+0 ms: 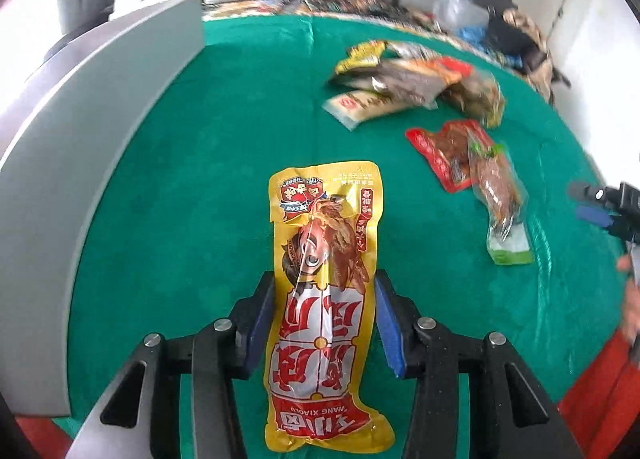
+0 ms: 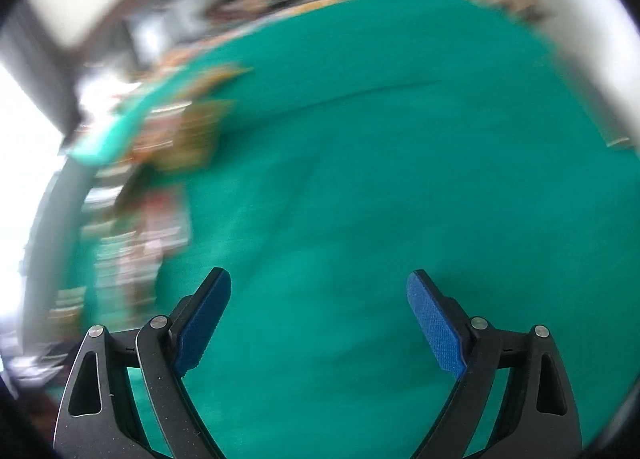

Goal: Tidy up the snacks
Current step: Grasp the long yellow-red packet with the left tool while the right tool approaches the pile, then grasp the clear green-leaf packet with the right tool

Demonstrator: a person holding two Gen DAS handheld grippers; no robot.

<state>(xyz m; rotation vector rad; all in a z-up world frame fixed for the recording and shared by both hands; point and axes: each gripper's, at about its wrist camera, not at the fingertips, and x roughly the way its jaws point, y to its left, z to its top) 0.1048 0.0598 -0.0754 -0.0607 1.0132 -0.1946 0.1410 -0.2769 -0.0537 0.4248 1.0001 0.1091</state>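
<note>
The left gripper (image 1: 324,299) straddles a long yellow foil snack packet printed with a cartoon face and red lettering (image 1: 324,299), which lies flat on the green cloth-covered bench (image 1: 192,187). Its blue-padded jaws stand on either side of the packet's middle, the left pad touching or nearly touching the edge, the right one just beside it; whether they already pinch it I cannot tell, though they look to be at the point of closing rather than gripping hard.

To do this well, the jaws should close across the packet's width at its firmer, filled part, not on the thin sealed rim, and close gently so the contents are not crushed. The packet is long, so a hold near the middle would probably keep the ends from drooping and dragging on the cloth when lifted.

A pale grey curved-walled bin (image 1: 100,131) stands to the left, likely the place for sorted snacks. To the right lie a red-and-clear sealed packet (image 1: 444,151), a clear packet with a green end (image 1: 504,211) overlapping it, and further back a loose heap of mixed wrappers (image 1: 420,79), all well apart from the yellow one.

The right gripper (image 2: 319,311) hangs above bare cloth with its jaws wide apart and nothing between them; its view is heavily blurred.
</note>
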